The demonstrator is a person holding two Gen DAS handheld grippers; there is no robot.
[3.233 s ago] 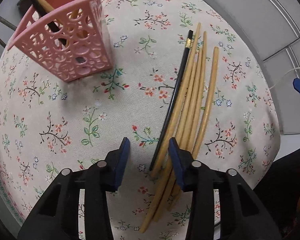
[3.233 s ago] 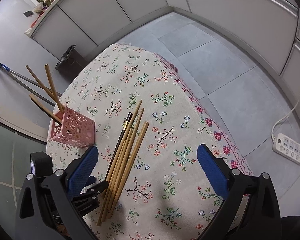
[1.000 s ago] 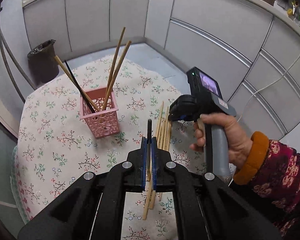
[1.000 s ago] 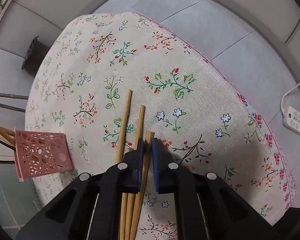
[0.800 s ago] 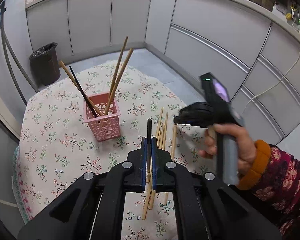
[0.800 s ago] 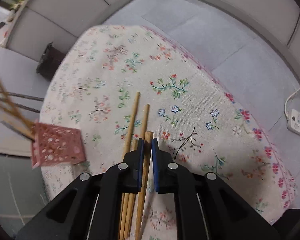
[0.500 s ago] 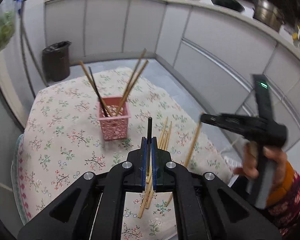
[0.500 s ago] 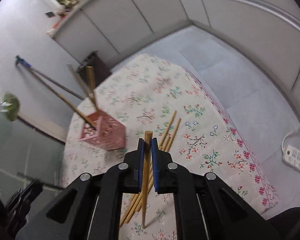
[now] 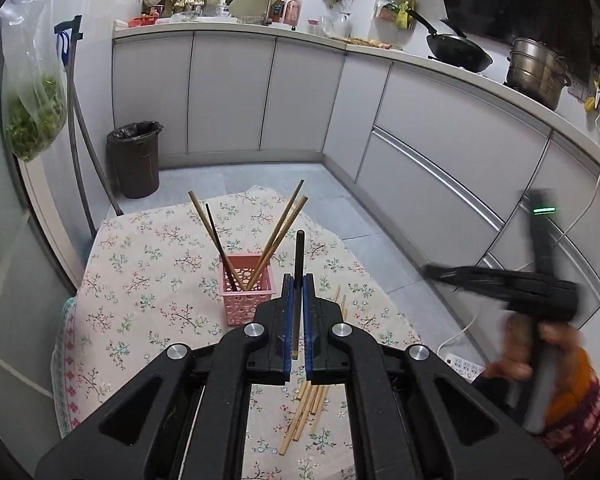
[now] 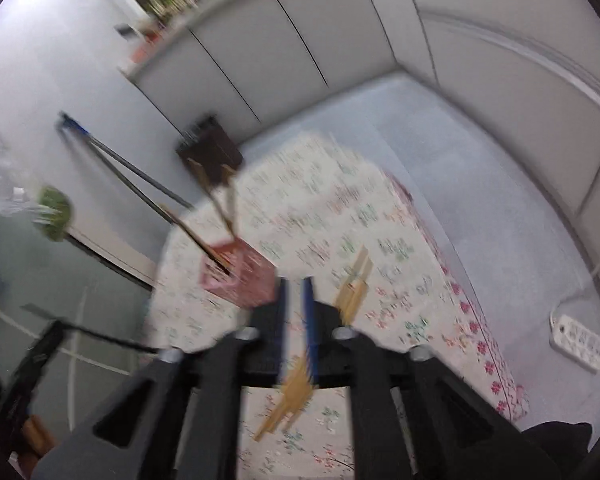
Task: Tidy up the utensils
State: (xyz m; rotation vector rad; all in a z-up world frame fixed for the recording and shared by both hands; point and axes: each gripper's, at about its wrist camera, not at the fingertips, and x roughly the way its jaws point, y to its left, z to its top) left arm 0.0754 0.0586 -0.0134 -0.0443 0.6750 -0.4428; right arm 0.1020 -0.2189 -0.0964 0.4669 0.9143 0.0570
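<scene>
Blue-padded jaws of the left gripper clamp a slim black chopstick, its tip rising above the pink perforated plastic basket on the floral-cloth table. Four chopsticks lean in that basket. Pale bamboo chopsticks lie loose on the cloth nearby. Jaws of the right gripper are opening; blur hides whether anything sits between them.

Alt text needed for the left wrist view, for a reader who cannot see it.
The left gripper, jaws shut, holds a black chopstick above a floral-clothed table. Beyond stands a pink basket holding chopsticks; loose wooden chopsticks lie below.
</scene>
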